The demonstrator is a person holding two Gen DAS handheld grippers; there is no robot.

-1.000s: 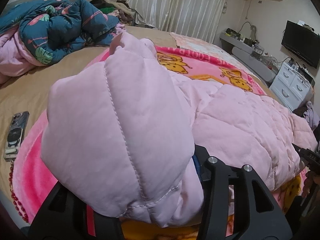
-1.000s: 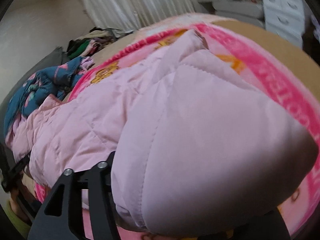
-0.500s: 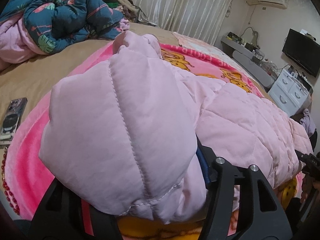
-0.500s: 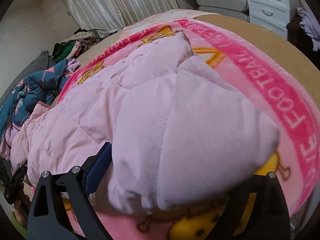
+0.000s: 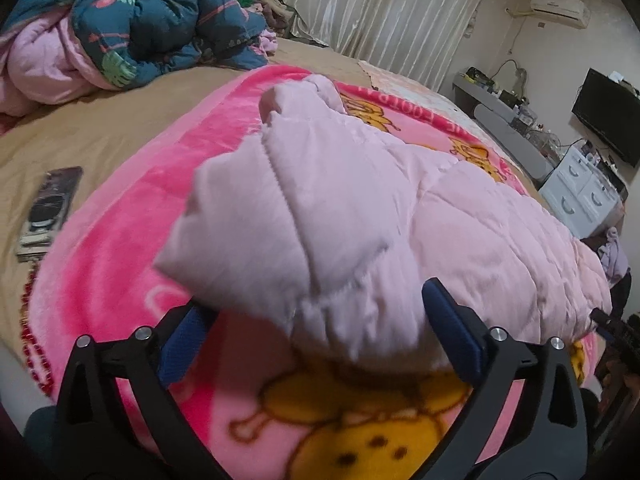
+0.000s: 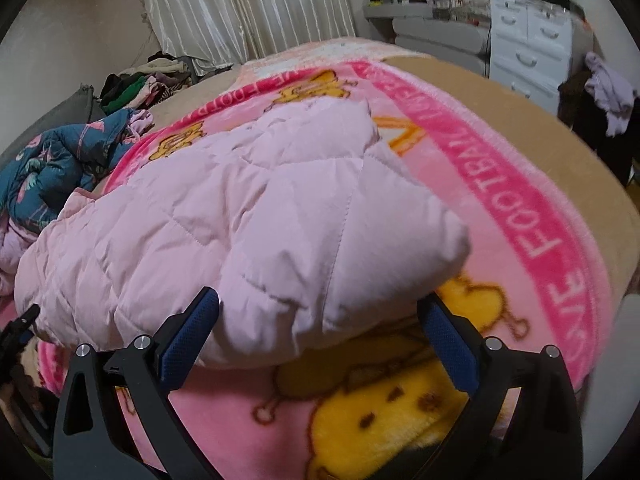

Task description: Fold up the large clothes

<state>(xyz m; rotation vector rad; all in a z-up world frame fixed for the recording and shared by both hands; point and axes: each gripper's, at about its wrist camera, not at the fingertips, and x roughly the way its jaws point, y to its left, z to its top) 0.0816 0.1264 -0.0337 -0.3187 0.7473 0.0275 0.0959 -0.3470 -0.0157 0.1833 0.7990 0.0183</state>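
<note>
Looking through the left wrist view: we see the left gripper [image 5: 316, 316] with its jaws opening, blue pads spread wide and pressing on nothing.
Jacket here: our pink quilted jacket [image 5: 360, 216] lies on the pink cartoon blanket [image 5: 116, 240]; its near folded end sits between the spread pads, loose. Whether the right pad brushes the cloth we cannot tell.
Bed: the blanket covers a tan sheet [image 5: 120, 120], and a phone [image 5: 50, 208] lies on that sheet just beside the blanket's left edge.
Far side: a dark floral quilt [image 5: 160, 24] is heaped at the head of the bed, well apart from the jacket; curtains [image 5: 384, 12] hang behind.
Turning to the right wrist view: we see the right gripper [image 6: 318, 326], jaws opening too, pads wide apart.
Jacket there: its other near corner [image 6: 340, 264] bulges between our pads, resting on the blanket and unpinched.
Room: white drawers [image 6: 528, 40] stand beyond the bed's far corner.
</note>
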